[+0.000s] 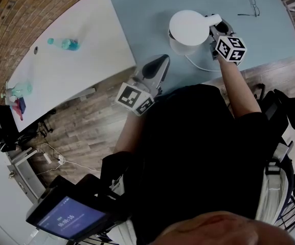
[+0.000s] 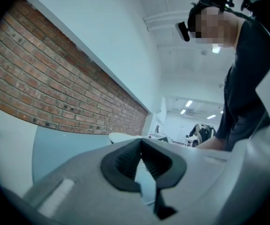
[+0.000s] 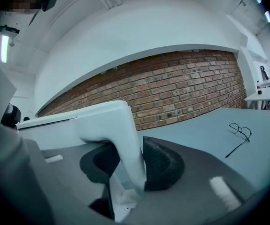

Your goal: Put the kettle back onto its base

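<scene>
**Operator:** Where is the kettle located?

**Technician:** In the head view, the white kettle is found on the light blue table, toward 1 o'clock in the frame. A white cord is seen running out from under it at its 6 o'clock. Whether a base is seated beneath it cannot be determined.

**Operator:** How is the right gripper set?

**Technician:** It is positioned at the kettle's 3 o'clock. In the right gripper view, both pads are pressed against the kettle's white handle, so the handle is clamped.

**Operator:** And the left gripper?

**Technician:** It is held well apart from the kettle, at its 7 o'clock, over the table edge. In the left gripper view its jaws are brought together at the tips, with nothing between them.

**Operator:** What else is noted?

**Technician:** Eyeglasses are laid at the kettle's 2 o'clock. A water bottle is laid on the white table at its 9 o'clock.
</scene>
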A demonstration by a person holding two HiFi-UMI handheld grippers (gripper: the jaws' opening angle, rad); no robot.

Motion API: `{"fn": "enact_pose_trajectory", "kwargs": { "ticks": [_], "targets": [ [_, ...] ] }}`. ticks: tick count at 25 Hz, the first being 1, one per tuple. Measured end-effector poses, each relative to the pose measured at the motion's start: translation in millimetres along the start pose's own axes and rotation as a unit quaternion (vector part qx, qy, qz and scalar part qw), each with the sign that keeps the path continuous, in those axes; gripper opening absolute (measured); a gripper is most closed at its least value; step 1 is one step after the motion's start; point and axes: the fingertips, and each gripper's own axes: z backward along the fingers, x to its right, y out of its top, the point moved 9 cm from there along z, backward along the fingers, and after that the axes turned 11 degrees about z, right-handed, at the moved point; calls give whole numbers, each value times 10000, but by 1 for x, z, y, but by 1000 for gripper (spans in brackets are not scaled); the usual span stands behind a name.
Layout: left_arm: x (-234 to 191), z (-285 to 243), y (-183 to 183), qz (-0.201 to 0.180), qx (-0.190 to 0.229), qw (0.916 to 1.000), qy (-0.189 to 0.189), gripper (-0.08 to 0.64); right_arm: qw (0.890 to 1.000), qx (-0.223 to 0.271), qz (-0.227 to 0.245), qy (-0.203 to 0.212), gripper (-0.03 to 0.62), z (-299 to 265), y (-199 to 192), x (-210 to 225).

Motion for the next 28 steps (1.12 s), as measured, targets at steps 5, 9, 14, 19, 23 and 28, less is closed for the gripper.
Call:
{"fn": "enact_pose_trajectory", "kwargs": {
  "ticks": [5, 9, 14, 19, 23, 28],
  "targets": [
    [2, -2, -2, -13, -16, 10000, -54, 3, 9996, -112, 234, -134, 126, 8, -1, -2],
    [4, -5, -9, 25, -125, 9999, -107, 3, 9995, -94, 259, -130, 125, 15, -4, -4],
    [9, -14, -15, 50, -281, 9994, -204, 3, 9984, -154, 549, 31, 120, 14, -3, -5],
    [13, -30, -13, 4, -222, 9994, -257, 3, 9963, -277, 780, 230, 118, 11, -3, -4],
    [19, -41, -12, -41, -185, 9994, -301, 3, 9926, -389, 1058, 444, 127, 14, -2, -4],
    [25, -59, -11, -67, -124, 9993, -356, 3, 9869, -468, 1350, 753, 133, 17, 3, -3]
  ]
}}
